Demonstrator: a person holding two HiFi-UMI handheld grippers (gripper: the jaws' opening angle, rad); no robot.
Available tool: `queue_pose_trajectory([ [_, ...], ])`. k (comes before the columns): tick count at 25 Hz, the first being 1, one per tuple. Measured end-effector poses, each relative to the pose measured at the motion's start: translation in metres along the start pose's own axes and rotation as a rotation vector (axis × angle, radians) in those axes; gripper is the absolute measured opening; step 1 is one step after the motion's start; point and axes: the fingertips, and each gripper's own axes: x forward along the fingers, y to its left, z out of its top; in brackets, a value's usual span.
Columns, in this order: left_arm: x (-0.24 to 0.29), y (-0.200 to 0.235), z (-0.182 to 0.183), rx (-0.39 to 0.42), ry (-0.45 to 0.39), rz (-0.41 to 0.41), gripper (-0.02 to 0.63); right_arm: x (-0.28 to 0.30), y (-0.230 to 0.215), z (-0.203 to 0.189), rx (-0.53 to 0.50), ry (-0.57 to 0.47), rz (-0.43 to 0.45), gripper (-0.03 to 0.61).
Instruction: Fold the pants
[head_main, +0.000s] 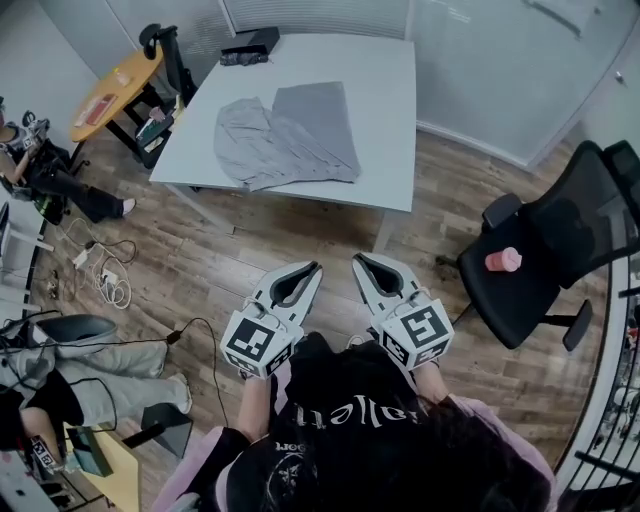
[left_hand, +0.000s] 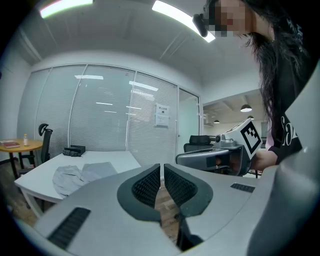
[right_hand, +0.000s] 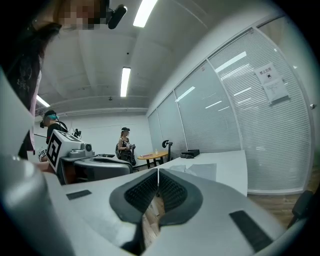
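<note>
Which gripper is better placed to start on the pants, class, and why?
Left, marginally. The pants lie on the table more in line with the left gripper than the right gripper. Both are shut, empty and far short of the table.

1. Pants (head_main: 285, 135), twelve o'clock in the head view: grey cloth, matt, soft and creased.
2. Table (head_main: 385, 80) under them: white top, smooth, with a faint sheen.
3. Floor (head_main: 300, 235): brown wood planks with visible grain and low gloss.
4. Left gripper (head_main: 314, 266) and right gripper (head_main: 357, 259), six o'clock: smooth matt grey plastic shells. The black pads (left_hand: 147, 186) are finely ribbed.
5. Chair (head_main: 530, 275), three o'clock: black, with a matt seat.
6. Round table (head_main: 110, 85), ten o'clock: orange-brown, wood-look, smooth top.
7. Walls (left_hand: 100, 115) in the left gripper view: glossy glass reflecting the lights.
</note>
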Motion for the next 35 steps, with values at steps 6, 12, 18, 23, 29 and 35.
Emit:
queue_pose_trajectory([
  [6, 0.001, -0.006, -0.012, -0.008, 0.036, 0.026, 0.043, 0.004, 0.0, -0.008, 0.016, 0.006, 0.052, 0.025],
  [12, 0.002, 0.009, -0.015, -0.016, 0.041, 0.05, 0.043, 0.017, -0.001, -0.013, 0.025, 0.018, 0.068, 0.025],
  [18, 0.014, 0.044, -0.014, -0.023, 0.035, 0.035, 0.043, 0.05, -0.016, -0.01, 0.031, 0.03, 0.046, 0.025],
  [23, 0.024, 0.093, -0.009, -0.02, 0.031, 0.016, 0.043, 0.097, -0.023, -0.003, 0.03, 0.04, 0.029, 0.026],
  [29, 0.028, 0.155, -0.002, -0.029, 0.031, 0.003, 0.043, 0.157, -0.024, 0.001, 0.04, 0.07, 0.018, 0.026],
  [35, 0.036, 0.204, -0.005, -0.056, 0.035, -0.012, 0.043, 0.204, -0.027, 0.003, 0.042, 0.106, 0.005, 0.025],
])
